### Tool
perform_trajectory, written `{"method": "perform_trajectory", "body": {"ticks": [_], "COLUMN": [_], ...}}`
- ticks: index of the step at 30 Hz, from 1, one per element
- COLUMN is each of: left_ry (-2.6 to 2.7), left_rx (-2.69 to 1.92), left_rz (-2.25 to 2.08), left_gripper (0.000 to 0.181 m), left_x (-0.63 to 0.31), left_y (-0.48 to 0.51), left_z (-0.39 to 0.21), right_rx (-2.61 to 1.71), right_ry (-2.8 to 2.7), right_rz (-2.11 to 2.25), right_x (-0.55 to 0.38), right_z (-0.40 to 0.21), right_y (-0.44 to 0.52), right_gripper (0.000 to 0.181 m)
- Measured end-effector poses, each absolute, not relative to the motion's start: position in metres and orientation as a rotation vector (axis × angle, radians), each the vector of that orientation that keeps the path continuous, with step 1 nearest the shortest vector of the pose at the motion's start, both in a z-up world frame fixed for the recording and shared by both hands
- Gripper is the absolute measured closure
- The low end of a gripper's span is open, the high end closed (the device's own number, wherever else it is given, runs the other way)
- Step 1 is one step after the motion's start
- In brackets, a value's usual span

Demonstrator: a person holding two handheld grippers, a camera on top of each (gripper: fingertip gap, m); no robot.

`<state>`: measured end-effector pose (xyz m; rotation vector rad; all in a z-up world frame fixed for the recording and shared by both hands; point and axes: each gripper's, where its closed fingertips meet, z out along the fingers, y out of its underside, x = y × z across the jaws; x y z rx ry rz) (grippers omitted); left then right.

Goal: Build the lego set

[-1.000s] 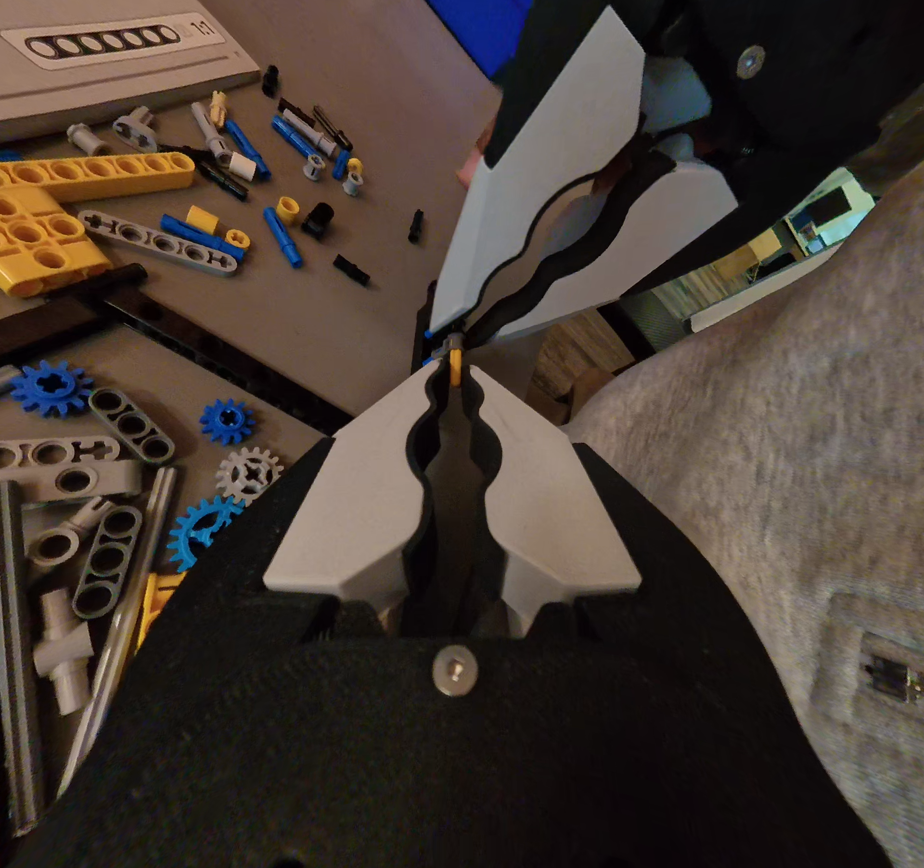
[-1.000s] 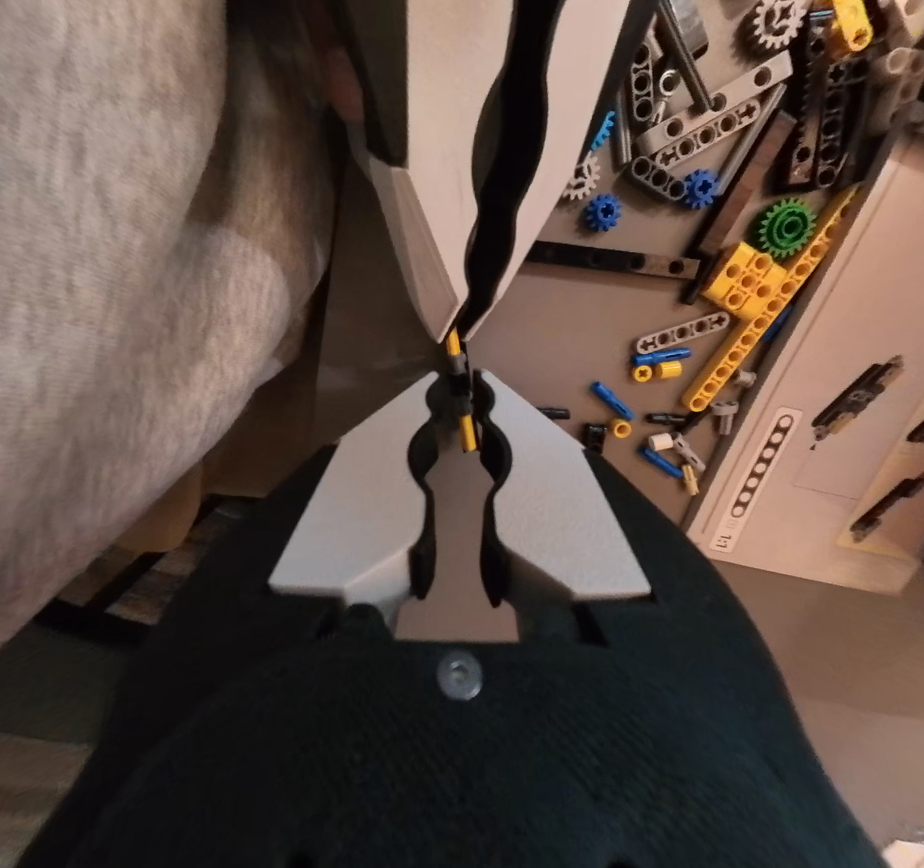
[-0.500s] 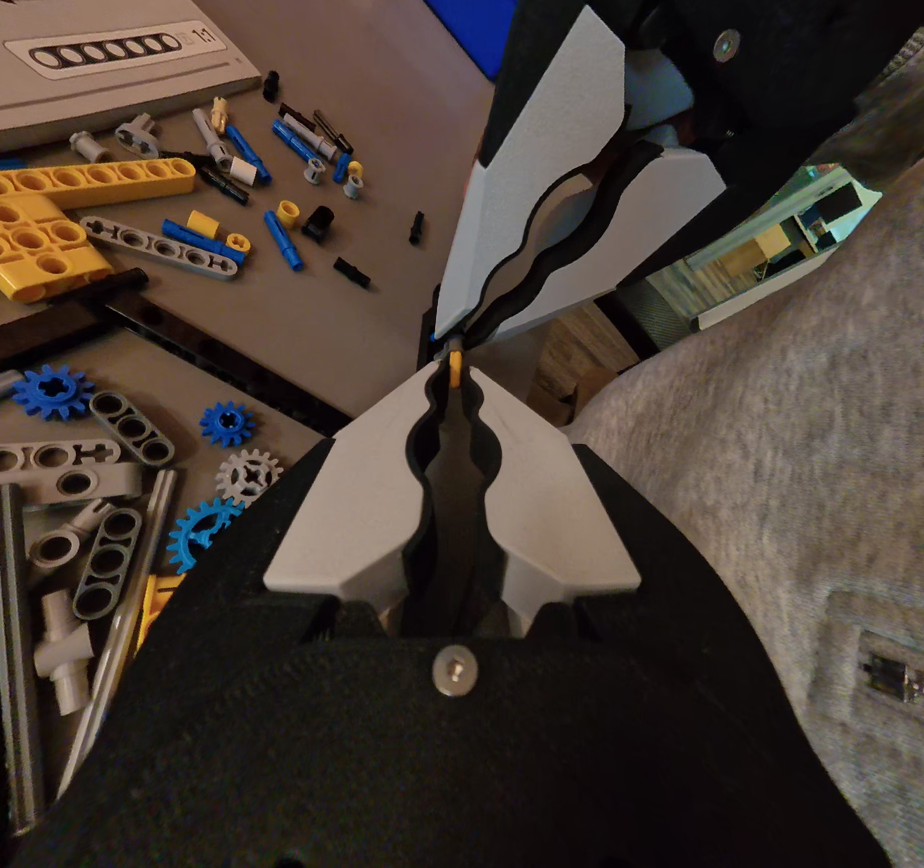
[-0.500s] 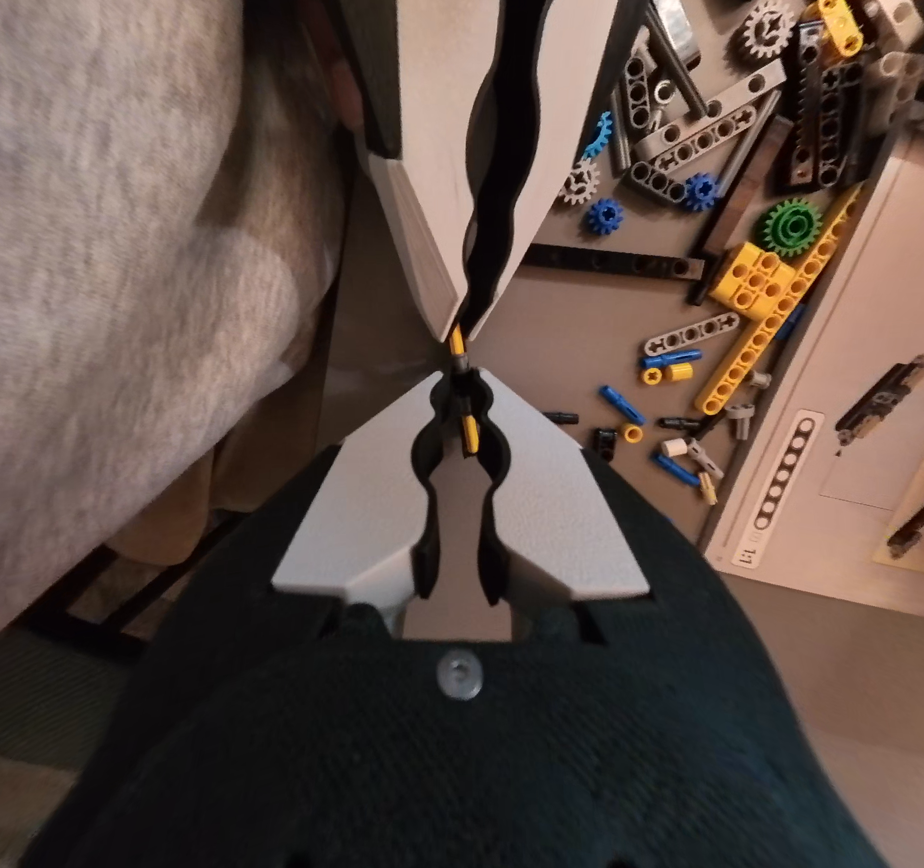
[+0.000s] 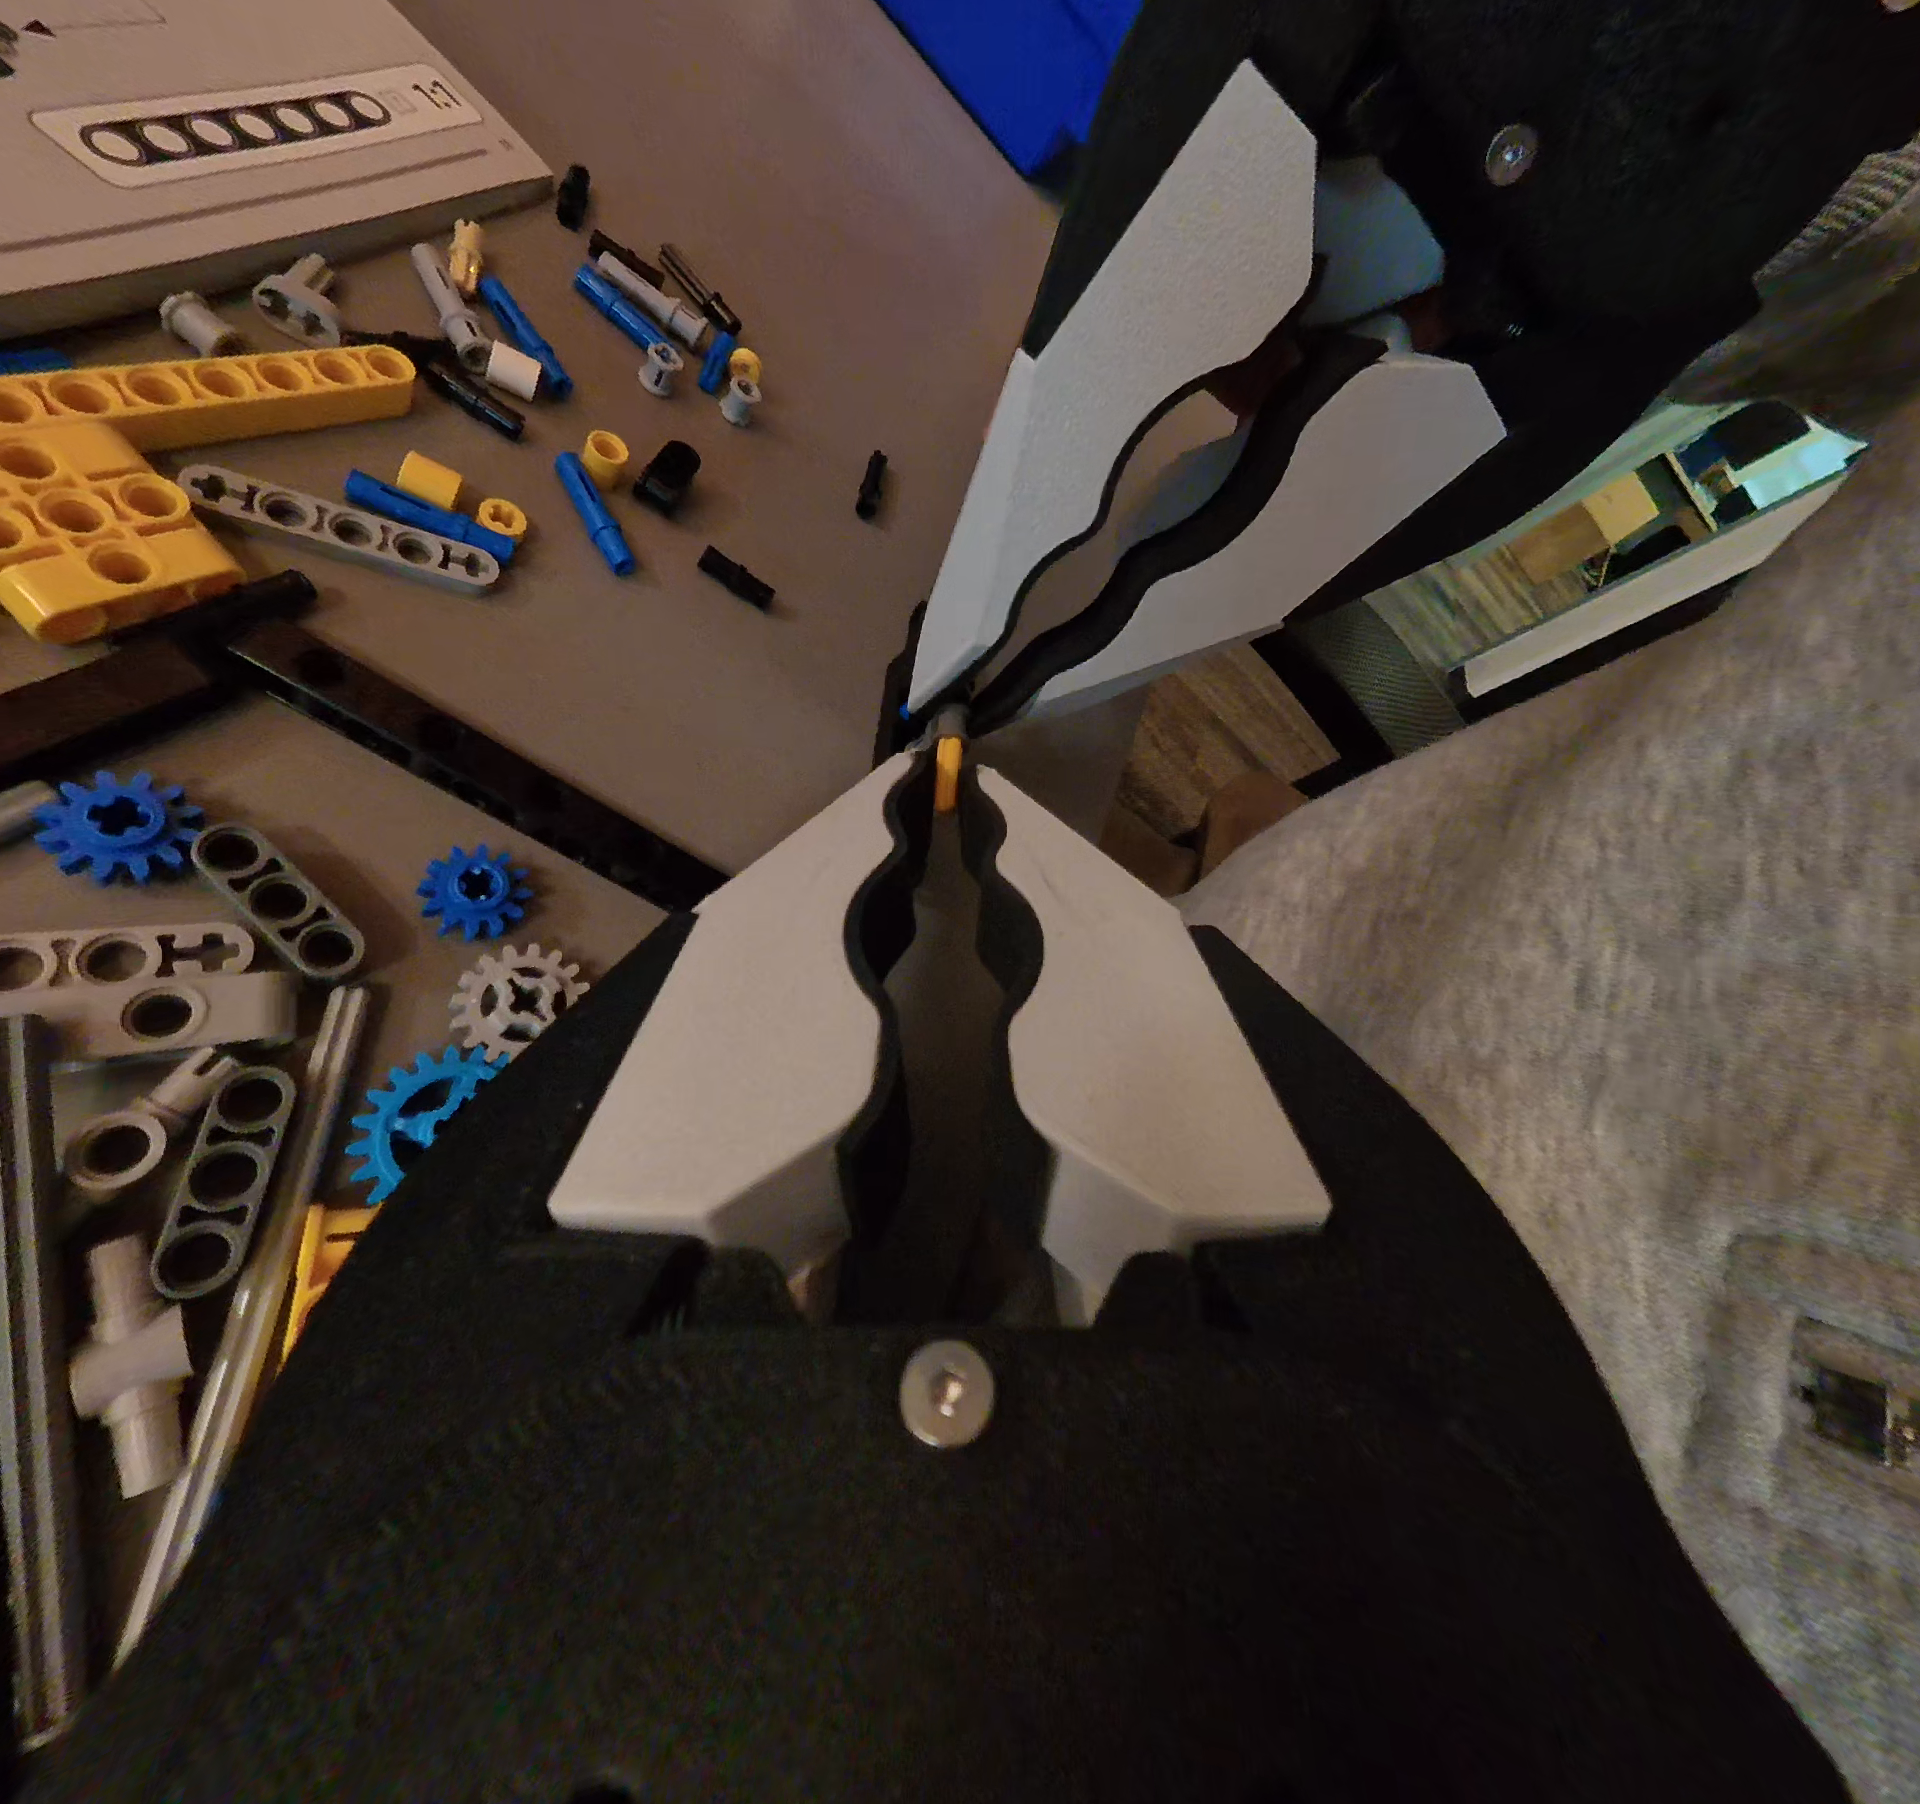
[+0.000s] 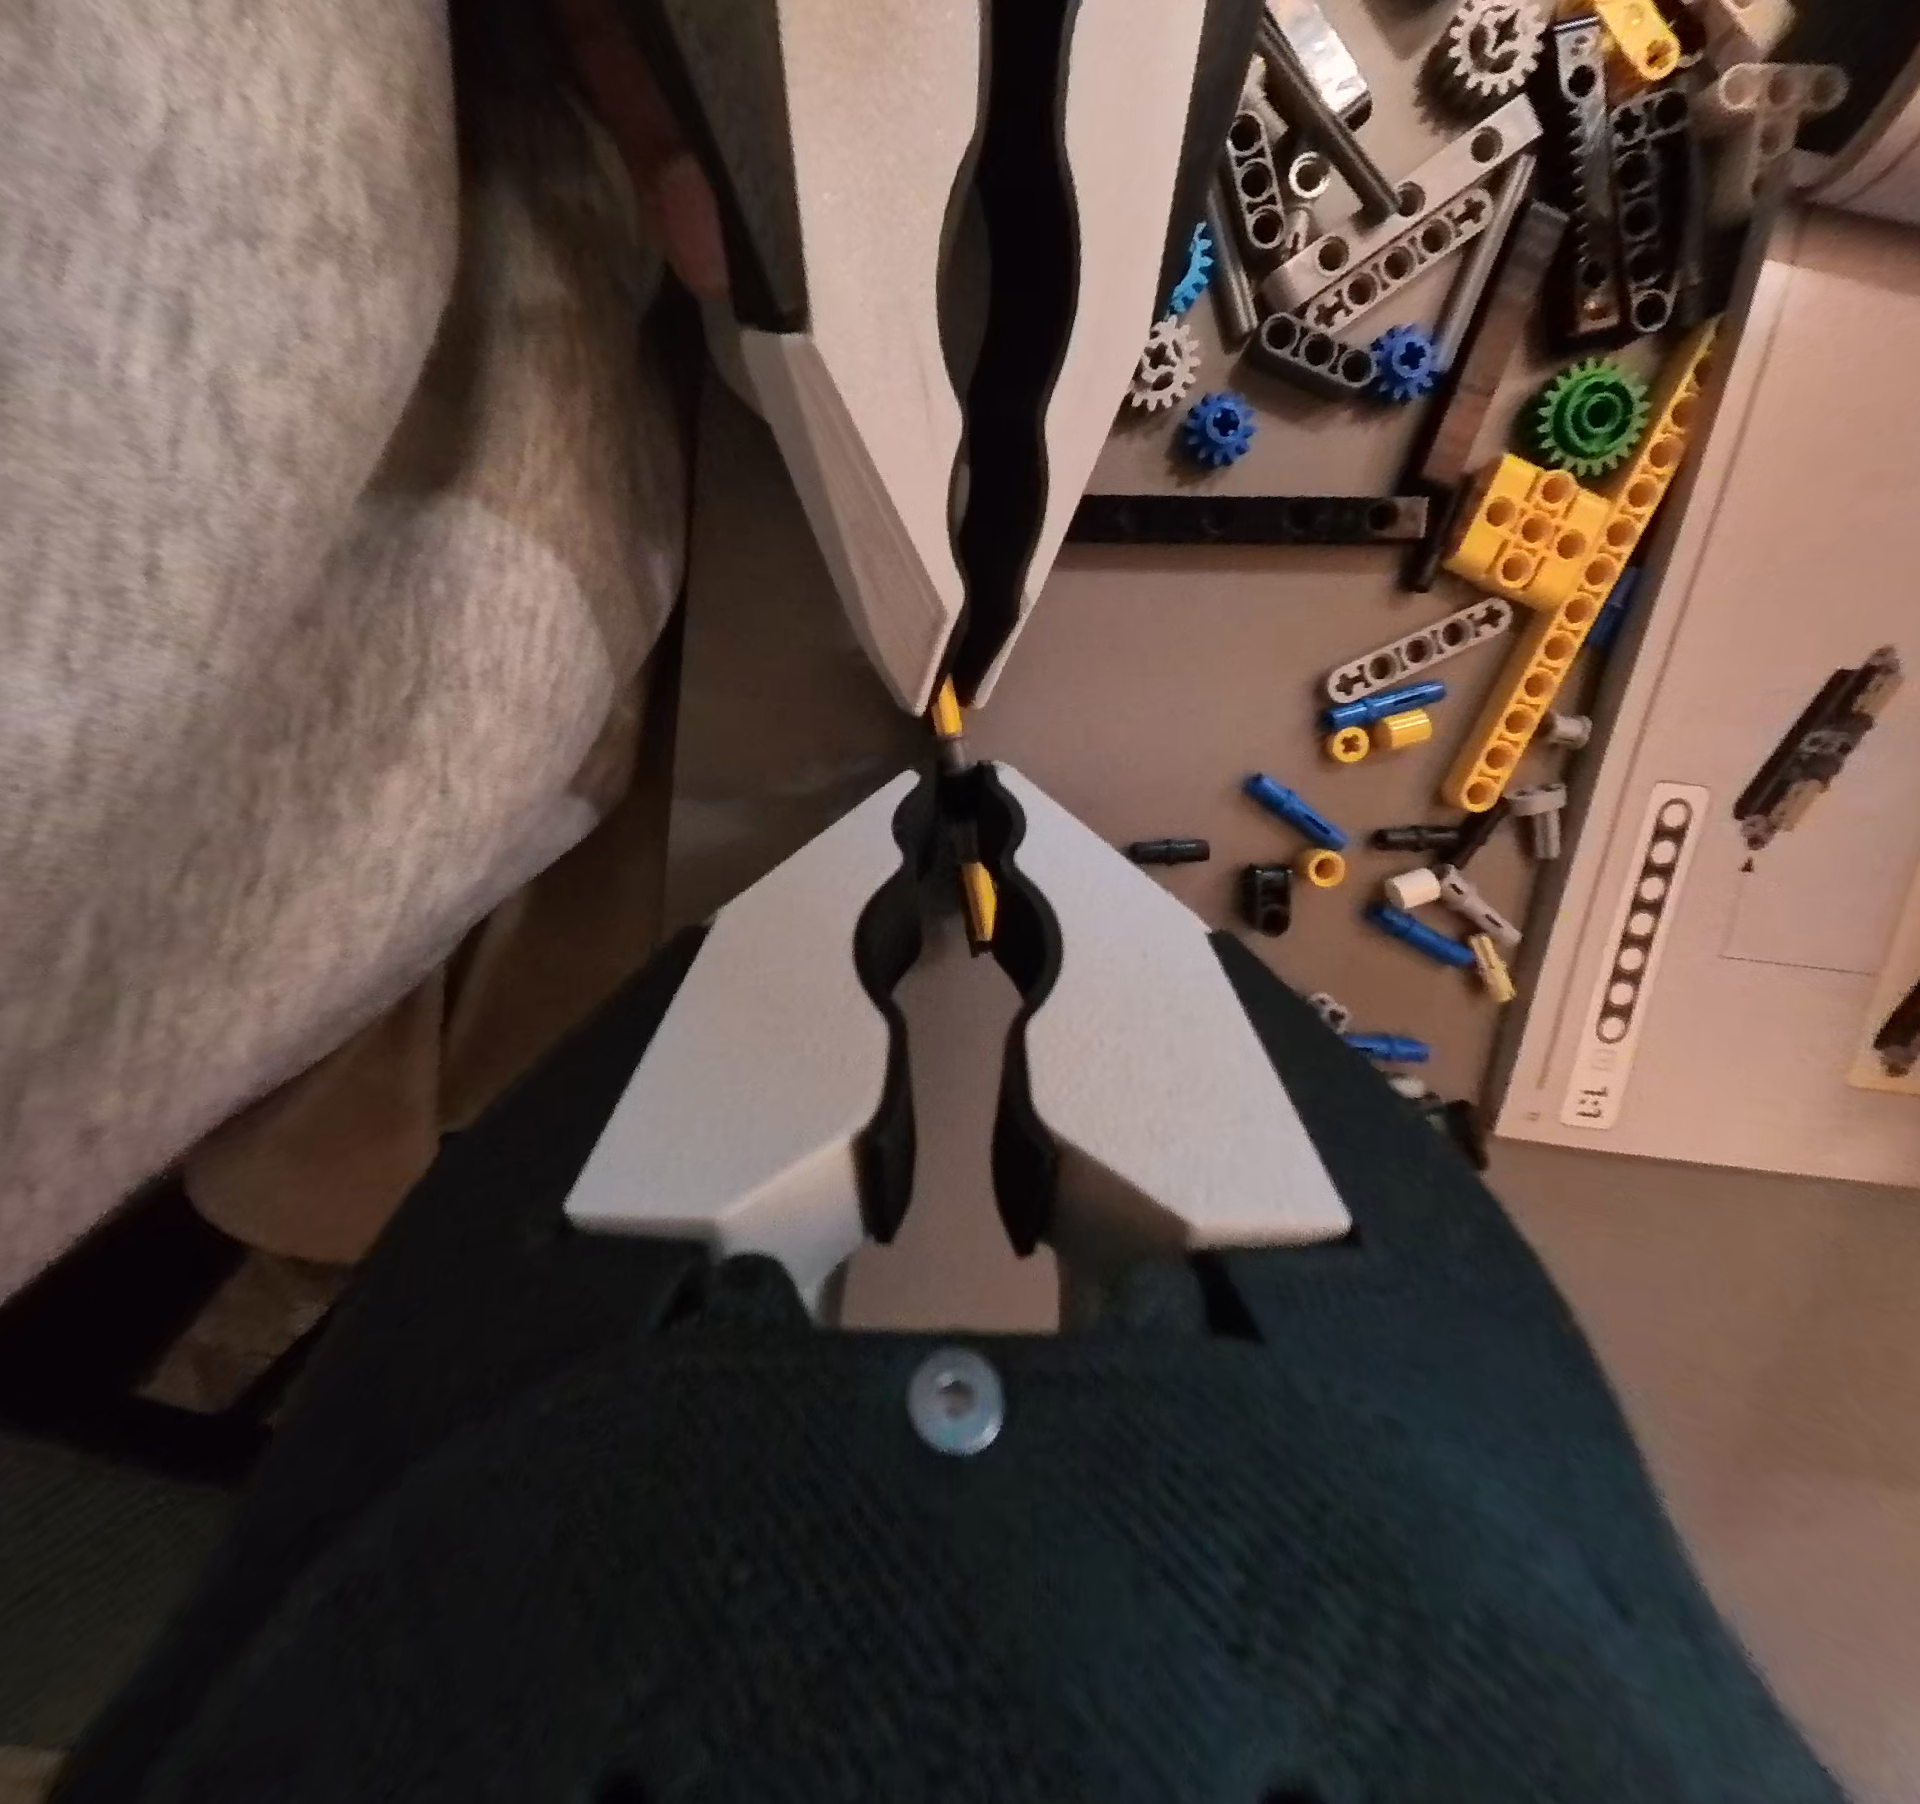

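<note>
Grey tabletop (image 5: 727,144) fills the left of the left wrist view, strewn with loose lego: a yellow beam (image 5: 208,388), blue pins (image 5: 594,513), blue gears (image 5: 114,824), grey liftarms (image 5: 338,528) and a long black beam (image 5: 447,736). An instruction booklet (image 5: 208,92) lies at the far left corner, and a blue bin (image 5: 997,9) stands at the far edge.

Both grippers meet tip to tip above the table's near edge, just off the parts. The left gripper (image 5: 943,778) is clamped on a thin yellow axle (image 5: 945,783), of which only a short stub shows between its tips. In the right wrist view the axle (image 6: 977,897) runs on through the right gripper (image 6: 961,783), its yellow end lying in the black wavy channel between the fingers; a small grey and black collar (image 6: 956,755) sits on it right at the tips. The right gripper's tips close on that collar, the wider part of its channel staying open behind. The left gripper (image 6: 951,689) comes down from the far side, pinching the other yellow end.

A grey sweater (image 5: 1558,1027) crowds the right of the left view, close beside the grippers. The parts lie well apart from the tips, with bare table between.
</note>
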<state>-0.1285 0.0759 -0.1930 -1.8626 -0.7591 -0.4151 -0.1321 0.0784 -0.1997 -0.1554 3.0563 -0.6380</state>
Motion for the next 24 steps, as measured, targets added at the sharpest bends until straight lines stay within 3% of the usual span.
{"method": "perform_trajectory", "body": {"ticks": [1,24], "left_ry": [-0.76,-0.763], "left_rx": [-1.863,-1.907], "left_rz": [-0.417,-0.421], "left_gripper": [0.179,0.178], "left_x": [-0.1285,-0.1258], "left_y": [0.076,0.0802], "left_z": [-0.1929,-0.1995], "right_rx": [-0.154,-0.19], "right_ry": [3.059,3.093], "right_rz": [-0.633,-0.518], "right_x": [-0.1322,-0.1302], "right_z": [-0.1999,-0.2095], "right_y": [0.0784,0.0806], "right_gripper": [0.176,0.176]}}
